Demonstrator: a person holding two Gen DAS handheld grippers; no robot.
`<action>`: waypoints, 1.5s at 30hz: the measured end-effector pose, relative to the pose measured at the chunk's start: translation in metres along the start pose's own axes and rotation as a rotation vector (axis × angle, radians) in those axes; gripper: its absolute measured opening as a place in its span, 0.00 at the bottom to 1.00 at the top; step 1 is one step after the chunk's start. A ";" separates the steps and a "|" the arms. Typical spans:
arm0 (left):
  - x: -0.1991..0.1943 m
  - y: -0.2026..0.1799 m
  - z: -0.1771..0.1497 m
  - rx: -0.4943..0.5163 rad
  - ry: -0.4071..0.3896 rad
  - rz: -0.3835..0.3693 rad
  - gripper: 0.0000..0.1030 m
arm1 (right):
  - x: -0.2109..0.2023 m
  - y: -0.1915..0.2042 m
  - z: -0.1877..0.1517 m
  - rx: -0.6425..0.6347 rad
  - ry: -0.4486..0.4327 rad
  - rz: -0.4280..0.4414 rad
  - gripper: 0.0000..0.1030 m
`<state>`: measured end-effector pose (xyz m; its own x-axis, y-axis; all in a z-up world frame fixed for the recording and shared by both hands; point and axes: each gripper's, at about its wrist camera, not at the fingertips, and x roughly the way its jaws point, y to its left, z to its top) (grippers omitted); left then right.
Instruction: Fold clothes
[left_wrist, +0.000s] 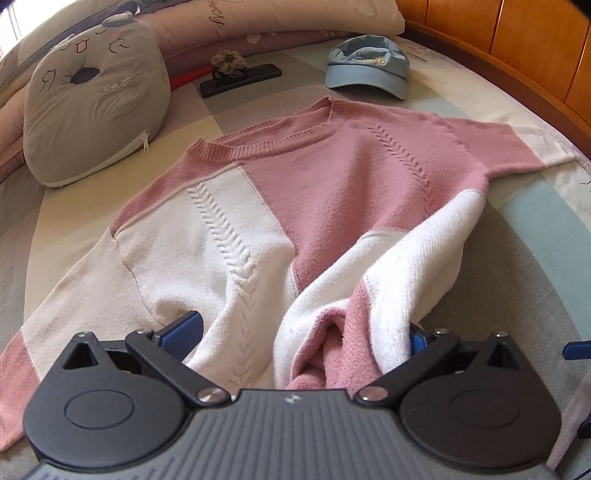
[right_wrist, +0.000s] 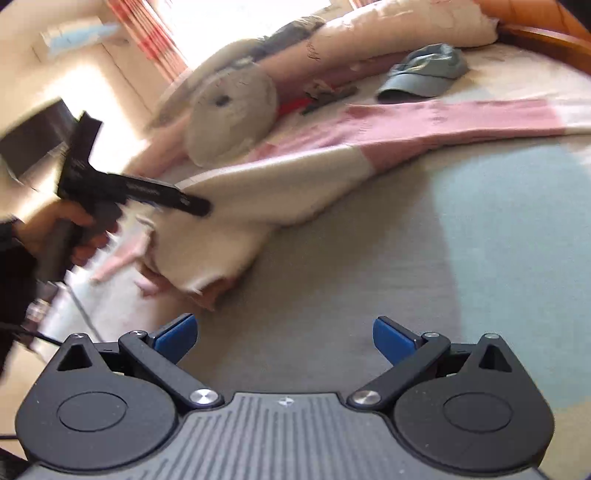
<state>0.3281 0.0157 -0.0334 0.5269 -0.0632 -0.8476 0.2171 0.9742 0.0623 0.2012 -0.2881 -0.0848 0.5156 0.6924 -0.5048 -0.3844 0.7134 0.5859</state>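
A pink and white knit sweater (left_wrist: 332, 177) lies face up on the bed, neck away from me, sleeves spread to both sides. Its hem at the near right is bunched and lifted into my left gripper (left_wrist: 301, 336), whose jaws stand wide apart. The fabric drapes over the right finger and hides it. In the right wrist view a hand holds the left gripper (right_wrist: 129, 188) against the raised white hem of the sweater (right_wrist: 258, 184). My right gripper (right_wrist: 284, 332) is open over the bare grey sheet, apart from the sweater, with nothing between its fingers.
A grey cat pillow (left_wrist: 92, 99) sits at the far left. A blue cap (left_wrist: 365, 66) and a black stand with a flower ornament (left_wrist: 240, 74) lie beyond the collar. Rolled quilts line the back, and a wooden headboard (left_wrist: 517, 44) curves along the right.
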 end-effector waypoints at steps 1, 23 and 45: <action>0.000 0.001 -0.001 -0.001 -0.002 -0.006 1.00 | 0.007 -0.002 0.003 0.024 0.003 0.059 1.00; 0.018 0.033 -0.006 -0.109 -0.009 -0.124 1.00 | 0.118 0.004 0.047 0.215 0.126 0.387 0.94; -0.079 0.007 -0.052 -0.015 -0.158 -0.053 0.99 | 0.112 -0.043 0.033 0.440 -0.034 0.524 0.48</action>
<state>0.2455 0.0391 0.0064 0.6382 -0.1465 -0.7558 0.2359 0.9717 0.0108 0.3005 -0.2451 -0.1460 0.3733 0.9252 -0.0684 -0.2468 0.1701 0.9540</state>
